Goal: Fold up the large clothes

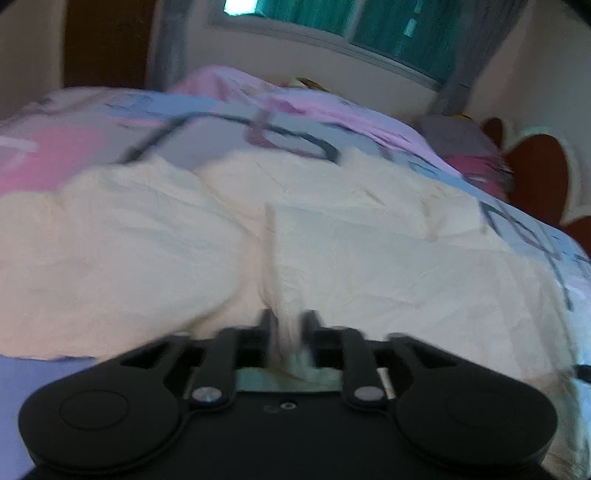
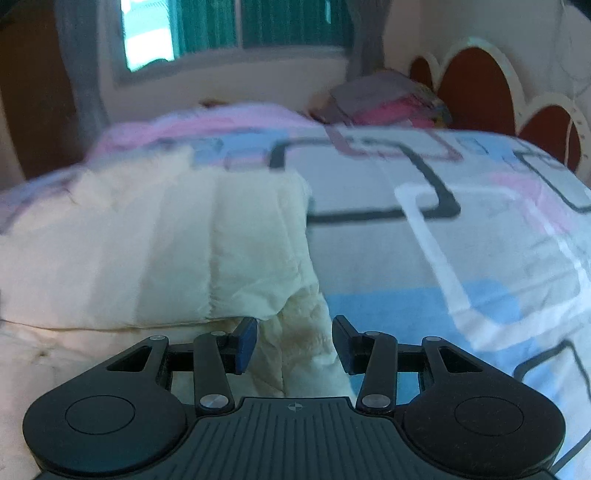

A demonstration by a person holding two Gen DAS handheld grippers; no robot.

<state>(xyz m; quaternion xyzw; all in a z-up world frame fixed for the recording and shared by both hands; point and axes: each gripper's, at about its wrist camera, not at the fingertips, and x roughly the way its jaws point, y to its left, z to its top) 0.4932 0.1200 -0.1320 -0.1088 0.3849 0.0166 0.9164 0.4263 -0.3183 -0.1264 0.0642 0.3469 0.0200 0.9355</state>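
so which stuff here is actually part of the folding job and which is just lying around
Part of the job:
- cream garment
- left gripper, pinching a ridge of it
- right gripper, at its edge

Just lying about:
- patterned bedsheet
- pile of folded clothes
- headboard
- window

Our left gripper (image 1: 289, 325) points downward, its jaws narrow and pinched on a fold of cream fabric. Our right gripper (image 2: 294, 345) also tilts downward, jaws parted with nothing pressed between.
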